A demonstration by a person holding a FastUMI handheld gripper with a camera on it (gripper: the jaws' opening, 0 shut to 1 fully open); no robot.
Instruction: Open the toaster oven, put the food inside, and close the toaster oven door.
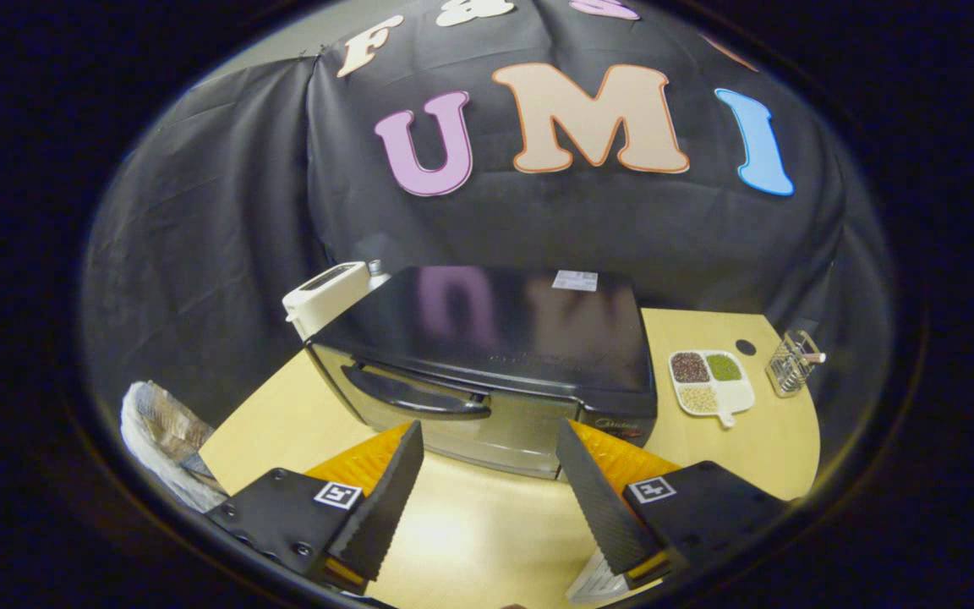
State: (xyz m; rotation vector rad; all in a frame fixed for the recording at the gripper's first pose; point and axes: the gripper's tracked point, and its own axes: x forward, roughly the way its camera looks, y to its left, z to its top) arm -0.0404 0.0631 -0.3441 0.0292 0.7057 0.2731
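A black toaster oven (495, 338) stands on the pale wooden table (284, 414), its glossy top tilted toward me. Its glass door is closed, and the dark bar handle (415, 396) runs along the door's upper edge. My gripper (487, 452) hovers above the table just in front of the oven door, open, with nothing between its fingers. The handle lies just beyond the left finger (385, 499). I cannot make out the food among the things on the table.
A white divided dish (709, 382) with three kinds of grains sits right of the oven, a small wire rack (791, 364) beyond it. A white appliance (326, 296) stands behind the oven's left corner. A crumpled foil-like bundle (157, 431) lies at the table's left edge.
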